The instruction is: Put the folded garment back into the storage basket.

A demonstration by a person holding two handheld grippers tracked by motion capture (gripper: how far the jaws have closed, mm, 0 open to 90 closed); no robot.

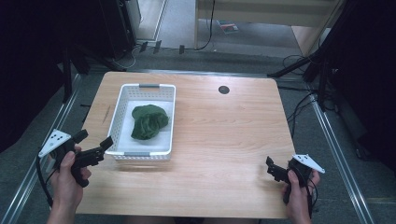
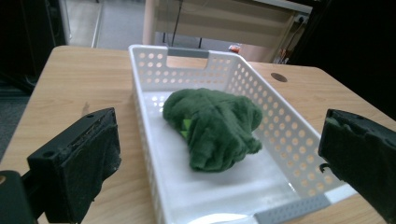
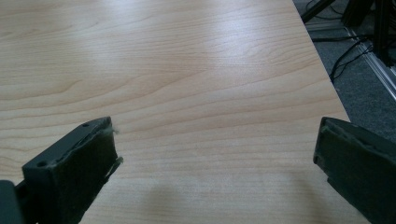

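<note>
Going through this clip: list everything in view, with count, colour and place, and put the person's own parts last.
White perforated plastic basket with grey handles: one, left half of the table.
Dark green crumpled cloth: one, lying inside the basket.
Light wooden table: one, with a dark round grommet hole near its far edge.
Left gripper: one, black, jaws open, at the basket's near left corner.
Right gripper: one, black, jaws open, over bare table near the right front corner.
Hands: two, one holding each gripper.
</note>
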